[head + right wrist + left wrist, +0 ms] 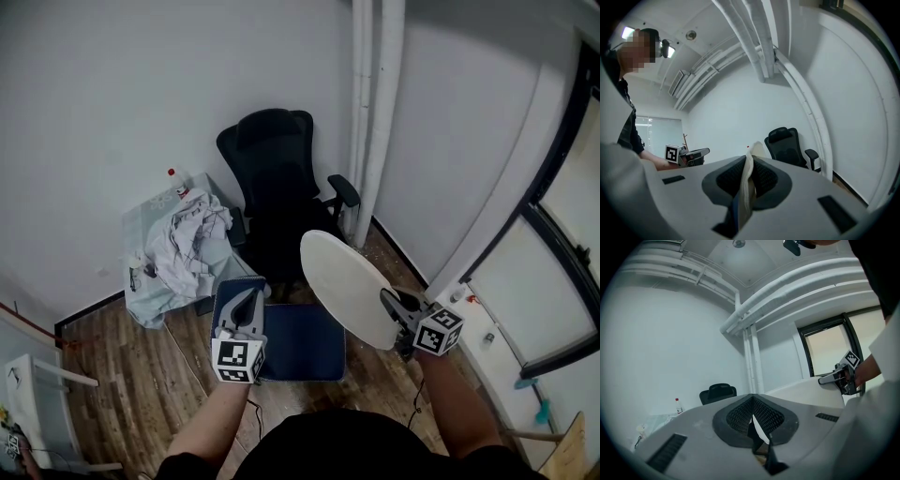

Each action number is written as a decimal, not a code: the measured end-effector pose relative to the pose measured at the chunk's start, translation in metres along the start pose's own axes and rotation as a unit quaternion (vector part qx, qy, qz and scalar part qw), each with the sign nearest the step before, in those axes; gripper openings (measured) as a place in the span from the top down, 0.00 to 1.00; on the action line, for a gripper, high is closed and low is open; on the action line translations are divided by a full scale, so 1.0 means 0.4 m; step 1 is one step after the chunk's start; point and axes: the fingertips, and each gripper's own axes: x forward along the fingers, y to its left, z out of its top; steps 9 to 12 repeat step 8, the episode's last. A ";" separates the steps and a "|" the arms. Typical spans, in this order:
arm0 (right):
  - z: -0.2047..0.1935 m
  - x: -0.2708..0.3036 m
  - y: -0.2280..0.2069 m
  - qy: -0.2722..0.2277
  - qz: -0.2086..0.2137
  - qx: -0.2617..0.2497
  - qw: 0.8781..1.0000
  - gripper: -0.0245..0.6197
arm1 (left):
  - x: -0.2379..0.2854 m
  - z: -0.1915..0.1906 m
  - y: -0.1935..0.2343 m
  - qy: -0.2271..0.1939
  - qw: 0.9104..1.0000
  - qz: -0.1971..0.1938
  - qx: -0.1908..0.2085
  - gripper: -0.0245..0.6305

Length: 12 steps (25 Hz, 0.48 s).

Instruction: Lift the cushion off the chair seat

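Because its two jaws are squeezed tight on the rim, the right gripper point(749, 163) has a firm hold of the round white cushion point(342, 279). The cushion's edge sits right between the jaws. The rest of it sticks out in front of the gripper, up in the air and tipped on a slant. It does not touch the seat. The blue chair seat point(305, 345) is under the cushion, down and to the left of the right gripper.

The left gripper point(247, 300) is well apart from the right one, out past the cushion's other side. It hangs over the left part of the blue seat and does not touch the cushion. Its jaws are pushed together. A thin white sliver shows in the crack between them, but I cannot tell what it is.

Farther out, past both grippers, a black office chair point(277, 183) stands by the wall. Ahead of the left gripper and off to its left is a pale covered stand point(141, 295) with a crumpled white cloth point(192, 239) on top. A small bottle with a red cap point(174, 180) stands at the far side of the cloth. White pipes point(373, 112) go up the corner beyond the right gripper. A dark-framed window point(553, 234) is off to its right. The wood floor point(112, 356) lies under it all.
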 end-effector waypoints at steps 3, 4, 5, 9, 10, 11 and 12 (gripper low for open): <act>0.006 -0.002 -0.004 -0.002 -0.003 -0.001 1.000 0.91 | 0.003 0.000 0.007 -0.003 1.000 0.002 -0.004 0.96; 0.007 -0.003 -0.005 -0.003 -0.004 -0.001 1.000 0.91 | 0.004 -0.001 0.010 -0.003 1.000 0.002 -0.005 0.96; 0.008 -0.004 -0.006 -0.003 -0.005 -0.001 1.000 0.91 | 0.005 -0.004 0.012 -0.002 1.000 0.002 -0.005 0.96; 0.009 -0.003 -0.008 -0.006 -0.007 -0.001 1.000 0.91 | 0.007 -0.010 0.016 -0.001 1.000 0.003 -0.007 0.96; 0.009 -0.003 -0.008 -0.006 -0.007 -0.001 1.000 0.91 | 0.007 -0.010 0.016 -0.001 1.000 0.003 -0.007 0.96; 0.009 -0.003 -0.008 -0.006 -0.007 -0.001 1.000 0.91 | 0.007 -0.010 0.016 -0.001 1.000 0.003 -0.007 0.96; 0.009 -0.003 -0.008 -0.006 -0.007 -0.001 1.000 0.91 | 0.007 -0.010 0.016 -0.001 1.000 0.003 -0.007 0.96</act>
